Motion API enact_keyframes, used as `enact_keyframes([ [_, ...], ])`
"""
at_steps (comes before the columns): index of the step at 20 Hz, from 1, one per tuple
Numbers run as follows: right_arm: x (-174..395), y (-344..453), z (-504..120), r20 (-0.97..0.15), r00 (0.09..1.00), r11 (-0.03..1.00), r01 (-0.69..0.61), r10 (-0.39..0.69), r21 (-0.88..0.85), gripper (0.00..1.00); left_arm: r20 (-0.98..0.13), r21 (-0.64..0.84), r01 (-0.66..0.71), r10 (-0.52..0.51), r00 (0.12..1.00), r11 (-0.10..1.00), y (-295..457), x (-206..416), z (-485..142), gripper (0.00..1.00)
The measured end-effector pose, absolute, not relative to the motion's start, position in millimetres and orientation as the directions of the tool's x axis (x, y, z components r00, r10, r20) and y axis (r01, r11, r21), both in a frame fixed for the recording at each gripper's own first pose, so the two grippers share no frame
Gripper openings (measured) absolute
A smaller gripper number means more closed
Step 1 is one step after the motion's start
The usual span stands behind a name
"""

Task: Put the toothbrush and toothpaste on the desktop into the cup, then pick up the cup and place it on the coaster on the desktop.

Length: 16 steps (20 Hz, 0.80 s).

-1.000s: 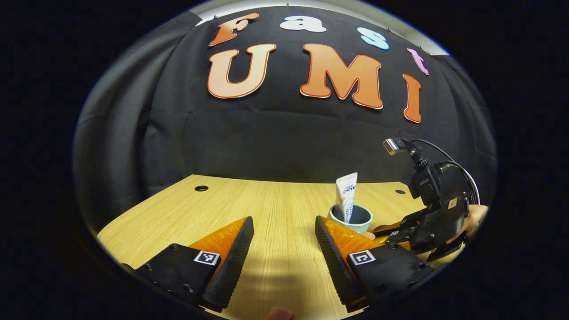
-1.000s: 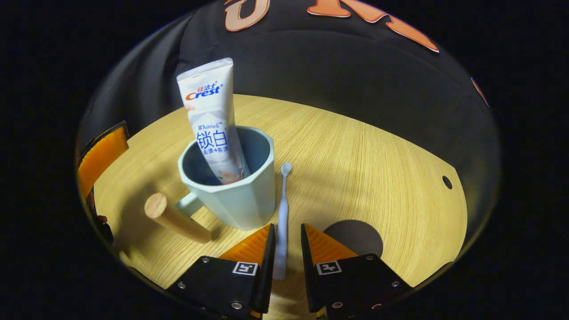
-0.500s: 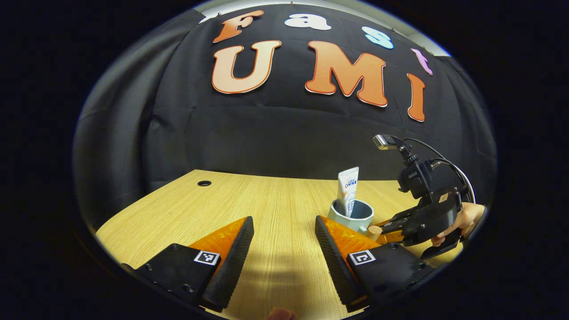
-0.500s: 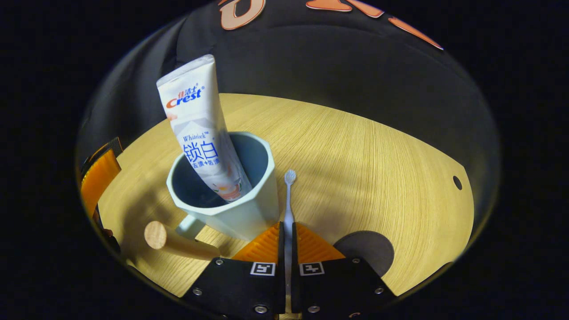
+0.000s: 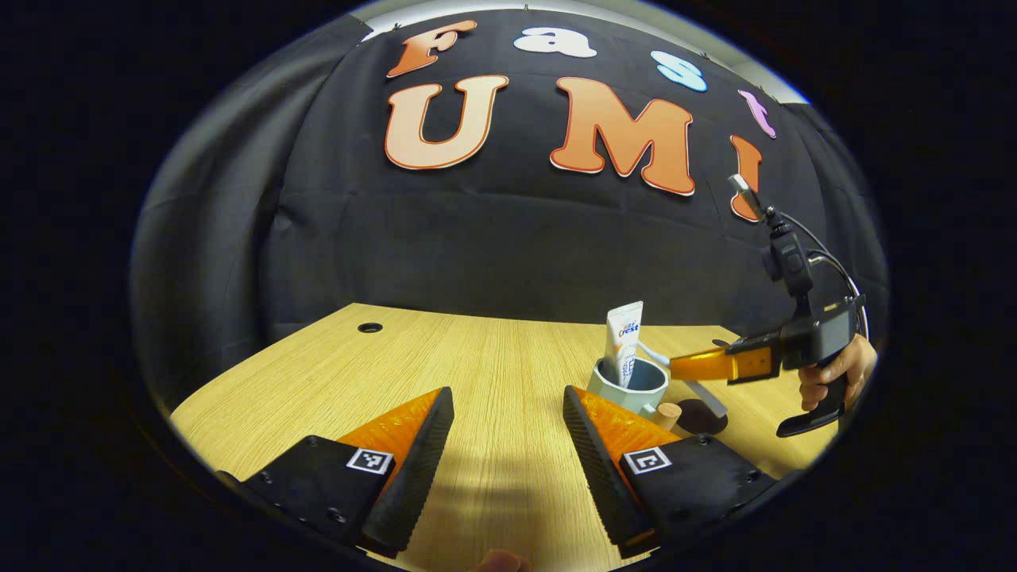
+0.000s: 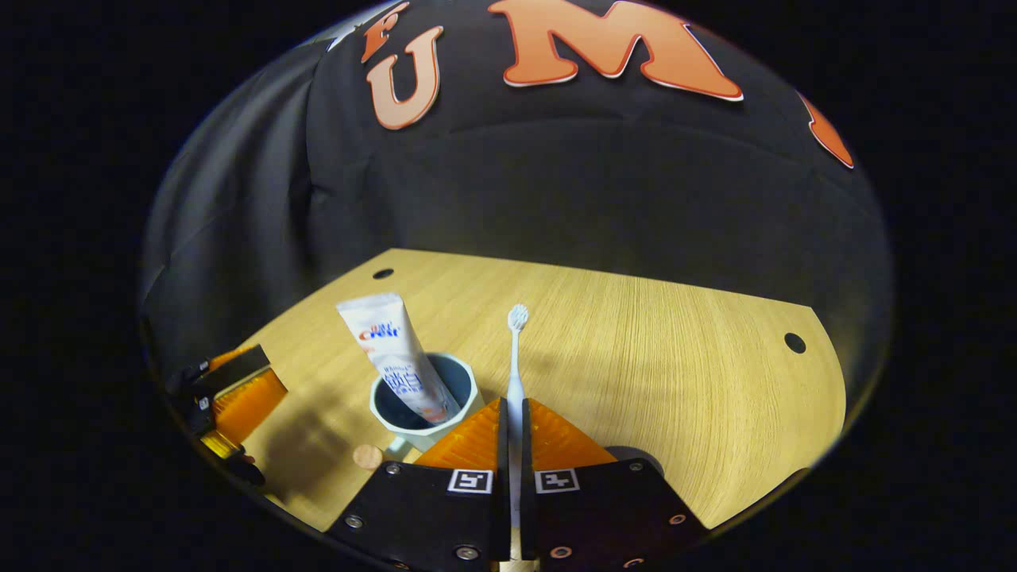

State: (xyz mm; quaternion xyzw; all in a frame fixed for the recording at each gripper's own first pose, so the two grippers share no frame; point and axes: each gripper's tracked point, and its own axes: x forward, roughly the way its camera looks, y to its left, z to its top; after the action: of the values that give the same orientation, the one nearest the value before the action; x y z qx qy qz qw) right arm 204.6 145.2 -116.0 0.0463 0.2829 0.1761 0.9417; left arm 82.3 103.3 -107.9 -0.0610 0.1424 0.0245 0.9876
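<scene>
**A:** So where's your stuff right now?

**B:** In the right gripper view your right gripper (image 6: 512, 413) is clamped on the toothbrush (image 6: 516, 349), bristles pointing away, lifted off the desk; the toothpaste (image 6: 397, 357) leans in the cup (image 6: 425, 401) just left of the fingers; the cup's wooden handle (image 6: 368, 456) pokes toward you.

**A:** And the left gripper view?

**B:** It catches that gripper side-on (image 5: 675, 365), with your hand (image 5: 830, 373) on its grip, just right of the cup (image 5: 628, 381); the dark coaster (image 5: 699, 415) lies on the desk below it; your left gripper (image 5: 508, 437) hovers with jaws wide apart, holding nothing.

**A:** Room to move?

**B:** Lots of bare desk (image 5: 445, 357) left of the cup; the back edge meets the cloth wall.
</scene>
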Motion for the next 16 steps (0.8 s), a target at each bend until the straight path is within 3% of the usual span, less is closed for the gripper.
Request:
enact_keyframes([
  [7,216.7,163.6,-53.9,-0.261,0.868,0.890,-0.343,0.423,0.302,0.05,-0.280,-0.107,-0.081,0.048,0.959,0.991,106.2,80.3,-107.2,0.90],
  [16,233.9,181.4,-37.0,-0.060,0.889,0.786,-0.368,0.455,0.497,0.05,-0.300,-0.112,-0.106,0.068,0.952,0.988,114.1,75.6,-120.5,0.90],
])
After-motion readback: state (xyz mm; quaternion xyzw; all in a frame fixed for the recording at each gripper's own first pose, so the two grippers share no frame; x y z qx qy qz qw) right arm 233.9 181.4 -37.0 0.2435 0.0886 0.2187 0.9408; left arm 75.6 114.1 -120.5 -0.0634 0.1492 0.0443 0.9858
